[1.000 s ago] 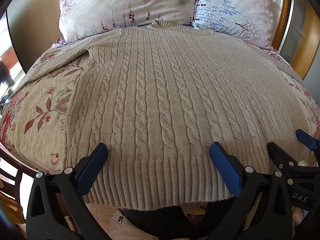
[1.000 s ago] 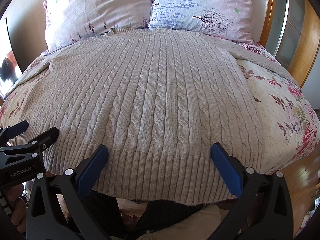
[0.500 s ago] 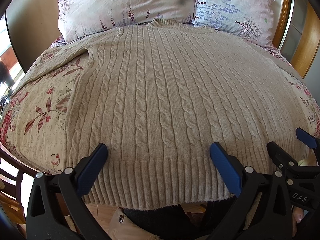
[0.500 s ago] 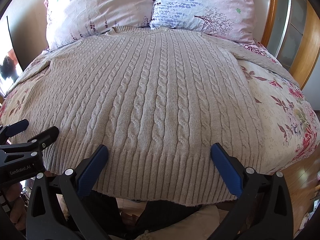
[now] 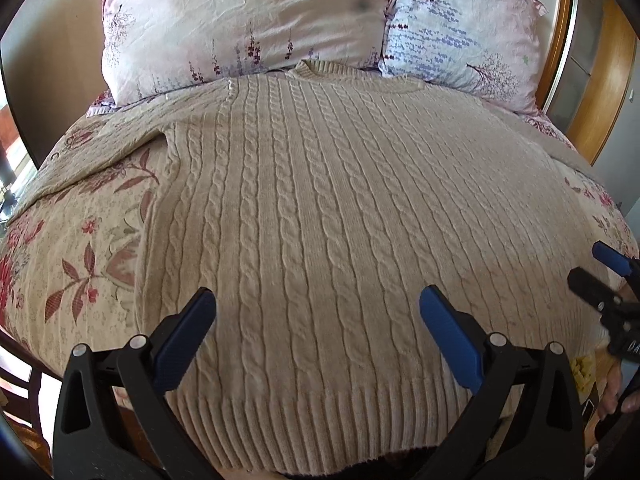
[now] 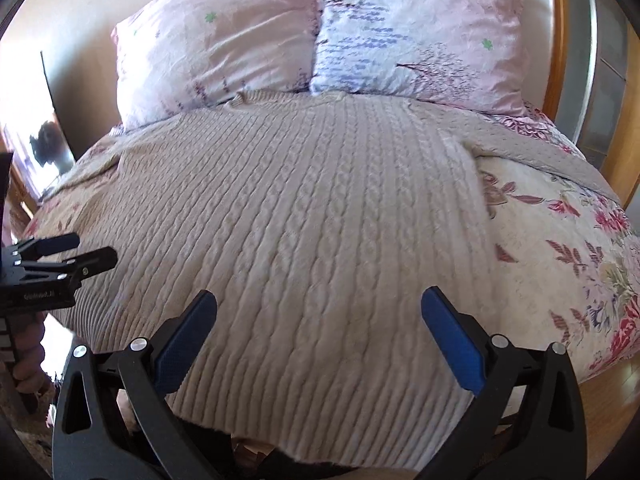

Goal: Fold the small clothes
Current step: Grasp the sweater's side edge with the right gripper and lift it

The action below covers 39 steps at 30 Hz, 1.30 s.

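A beige cable-knit sweater (image 5: 320, 220) lies flat on the bed, collar toward the pillows, ribbed hem hanging over the near edge. It also fills the right wrist view (image 6: 312, 240). My left gripper (image 5: 318, 320) is open and empty above the lower left part of the sweater. My right gripper (image 6: 319, 318) is open and empty above the lower right part. The right gripper shows at the right edge of the left wrist view (image 5: 600, 272). The left gripper shows at the left edge of the right wrist view (image 6: 76, 254).
A floral bedspread (image 5: 80, 248) covers the bed and also shows at the right (image 6: 560, 248). Two pillows (image 5: 240, 28) (image 6: 420, 32) lean at the head. A wooden headboard and cabinet (image 5: 608, 60) stand at the right. The sleeves spread out sideways (image 6: 540, 148).
Both grippers have moved forward and up over the sweater, so more of the hem shows below the fingers. The right wrist view is blurred by motion. Both stay open.
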Tool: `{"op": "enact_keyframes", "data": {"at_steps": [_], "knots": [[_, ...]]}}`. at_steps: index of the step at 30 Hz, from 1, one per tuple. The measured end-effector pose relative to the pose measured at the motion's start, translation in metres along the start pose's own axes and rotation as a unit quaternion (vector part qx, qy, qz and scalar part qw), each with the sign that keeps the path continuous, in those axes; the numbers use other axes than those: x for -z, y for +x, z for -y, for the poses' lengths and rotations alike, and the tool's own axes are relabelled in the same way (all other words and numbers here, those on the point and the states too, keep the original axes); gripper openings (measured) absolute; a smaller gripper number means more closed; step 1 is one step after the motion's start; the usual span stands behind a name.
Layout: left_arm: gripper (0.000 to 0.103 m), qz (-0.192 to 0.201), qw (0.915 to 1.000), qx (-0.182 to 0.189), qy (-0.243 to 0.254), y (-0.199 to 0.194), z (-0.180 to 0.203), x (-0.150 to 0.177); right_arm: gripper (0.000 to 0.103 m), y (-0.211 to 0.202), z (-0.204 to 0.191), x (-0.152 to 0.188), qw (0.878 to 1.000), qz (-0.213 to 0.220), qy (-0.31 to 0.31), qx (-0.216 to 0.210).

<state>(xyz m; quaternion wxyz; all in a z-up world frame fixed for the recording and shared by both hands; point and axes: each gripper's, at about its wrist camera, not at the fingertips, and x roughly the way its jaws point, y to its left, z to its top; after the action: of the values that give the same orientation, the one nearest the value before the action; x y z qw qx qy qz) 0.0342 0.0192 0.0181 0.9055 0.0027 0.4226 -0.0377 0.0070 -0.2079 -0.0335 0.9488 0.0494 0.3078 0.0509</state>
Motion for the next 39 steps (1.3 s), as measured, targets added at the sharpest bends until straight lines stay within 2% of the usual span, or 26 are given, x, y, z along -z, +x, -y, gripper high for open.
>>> {"op": "enact_keyframes", "data": {"at_steps": [3,6,10,14,20,23,25,33,39], "knots": [[0.101,0.014,0.9996,0.019,-0.016,0.005,-0.012,-0.018,0.102,0.003,0.041,-0.028,0.998,0.007,0.066,-0.001],[0.101,0.011,0.9989,0.023,-0.039,0.015,-0.025,-0.038,0.102,0.009,0.094,-0.056,0.989,0.018,0.144,-0.003],[0.101,0.023,0.9977,0.032,-0.055,0.023,-0.038,-0.058,0.088,0.022,0.165,-0.084,0.970,0.024,0.242,0.012],[0.101,0.055,0.9970,0.024,-0.049,0.023,-0.043,-0.074,0.081,0.033,0.231,-0.102,0.941,0.036,0.332,0.049],[0.101,0.048,0.9978,0.026,-0.038,0.038,-0.048,-0.091,0.067,0.049,0.312,-0.102,0.893,0.028,0.437,0.104],[0.101,0.047,0.9977,0.034,-0.035,0.046,-0.048,-0.092,0.060,0.055,0.338,-0.091,0.866,0.024,0.487,0.111],[0.101,0.048,0.9973,0.041,-0.037,0.051,-0.049,-0.092,0.054,0.057,0.349,-0.085,0.853,0.033,0.510,0.106],[0.101,0.031,0.9938,0.078,-0.073,0.070,-0.059,-0.090,0.032,0.057,0.373,-0.077,0.829,0.070,0.543,0.114],[0.101,0.037,0.9897,0.104,-0.092,0.071,-0.066,-0.090,0.015,0.058,0.375,-0.077,0.835,0.069,0.526,0.146]]}}
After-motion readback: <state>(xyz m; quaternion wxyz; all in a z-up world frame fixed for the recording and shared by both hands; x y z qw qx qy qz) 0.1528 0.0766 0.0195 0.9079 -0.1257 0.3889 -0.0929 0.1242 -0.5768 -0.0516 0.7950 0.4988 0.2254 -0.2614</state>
